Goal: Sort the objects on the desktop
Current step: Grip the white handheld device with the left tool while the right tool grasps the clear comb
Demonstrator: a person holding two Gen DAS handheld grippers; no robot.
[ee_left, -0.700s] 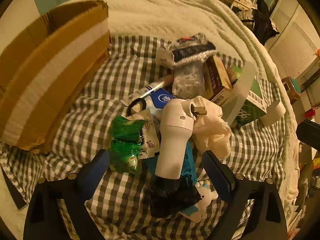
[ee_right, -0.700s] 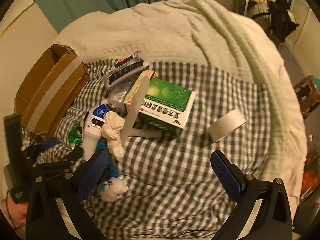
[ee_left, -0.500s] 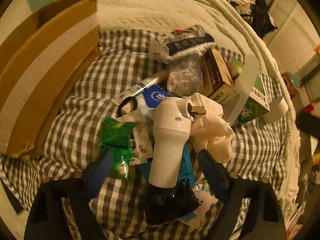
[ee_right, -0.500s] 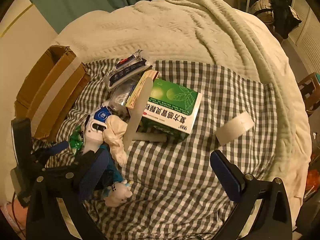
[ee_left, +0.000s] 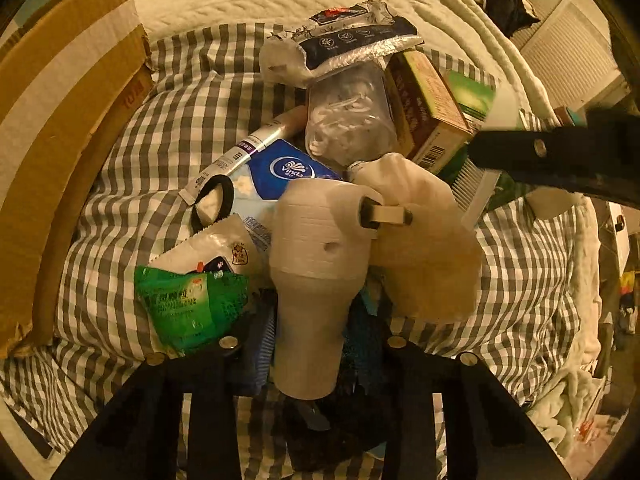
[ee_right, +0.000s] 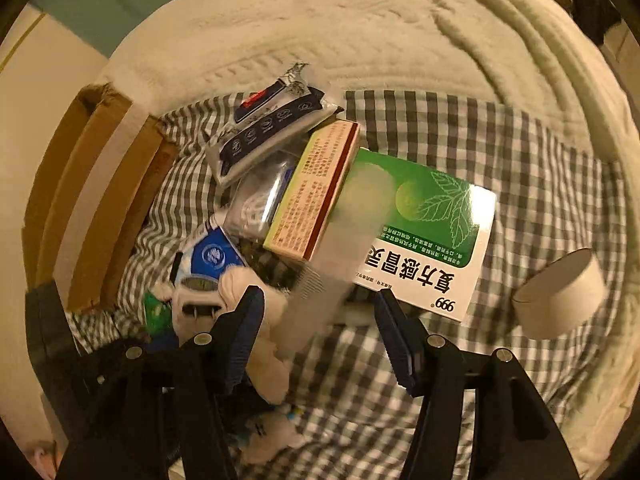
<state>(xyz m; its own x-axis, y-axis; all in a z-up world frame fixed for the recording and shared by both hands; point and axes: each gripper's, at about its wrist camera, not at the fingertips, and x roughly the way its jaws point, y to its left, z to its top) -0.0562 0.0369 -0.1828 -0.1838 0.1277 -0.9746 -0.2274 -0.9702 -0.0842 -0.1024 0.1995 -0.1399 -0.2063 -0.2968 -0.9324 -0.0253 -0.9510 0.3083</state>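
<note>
Cardboard box (ee_left: 60, 152): fills the left edge of the left wrist view, lying on the checked cloth (ee_left: 168, 120) that covers the bed.
Green packet (ee_left: 192, 304): lower left of the pile, just beside the left jaw, partly over a white sachet (ee_left: 216, 244).
Black hair tie (ee_left: 212, 204): left of centre, lying on a blue tissue pack (ee_left: 280, 168); a slim tube (ee_left: 248, 144) runs diagonally just above them.
Left gripper (ee_left: 308, 344): low centre of its view, jaws narrowed around the handle of the white hair-dryer-shaped device (ee_left: 316, 272); whether the pads actually press on it is hard to tell, since the handle hides them.
Cream cloth (ee_left: 424, 248): right of the device's head, touching it.
Clear bag (ee_left: 348, 120): upper centre, under a dark foil wipes pack (ee_left: 352, 44).
Brown carton (ee_left: 424, 108): right of the clear bag, tilted.
Right gripper (ee_right: 320, 328): low centre of its own view, jaws partly apart on either side of a blurred white comb (ee_right: 320, 288), which leans across the front of the green medicine box (ee_right: 432, 232); no contact is visible.
Red-edged carton (ee_right: 320, 196): leans on the green box's left side.
Tape roll (ee_right: 560, 292): right edge of the right wrist view, on the checked cloth, well apart from the pile.
</note>
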